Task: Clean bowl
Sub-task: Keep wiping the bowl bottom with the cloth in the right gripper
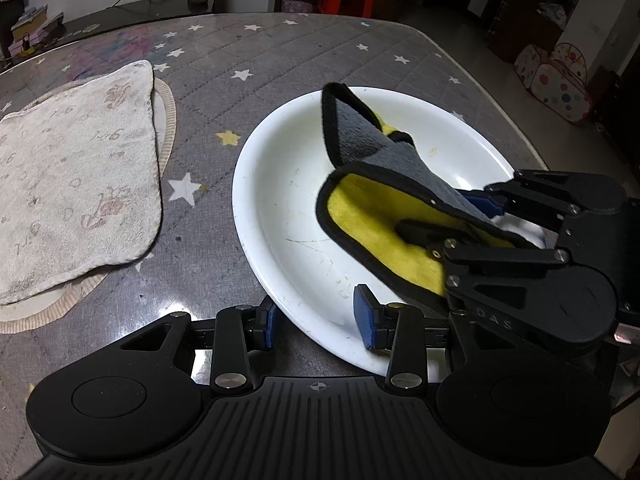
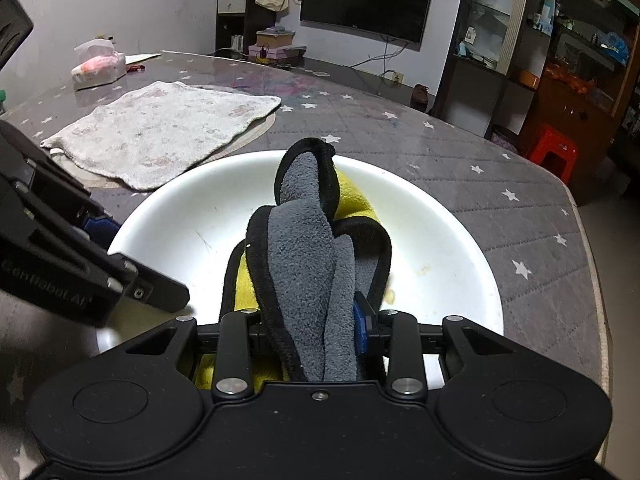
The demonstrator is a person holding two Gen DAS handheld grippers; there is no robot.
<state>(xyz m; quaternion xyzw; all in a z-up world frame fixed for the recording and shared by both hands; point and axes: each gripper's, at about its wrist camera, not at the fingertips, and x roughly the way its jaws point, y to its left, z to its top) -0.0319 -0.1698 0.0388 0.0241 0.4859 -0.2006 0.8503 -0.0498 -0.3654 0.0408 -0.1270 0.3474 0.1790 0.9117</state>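
A wide white bowl sits on the table, with faint smears inside; it also shows in the right wrist view. My left gripper is shut on the bowl's near rim, one blue pad outside and one inside. My right gripper is shut on a folded grey-and-yellow cloth and holds it down inside the bowl. In the left wrist view the cloth and the right gripper reach in from the right.
A worn white towel lies on a round mat at the table's left. A tissue pack stands at the far end. The star-patterned table cover runs to a rounded edge on the right. A red stool stands beyond.
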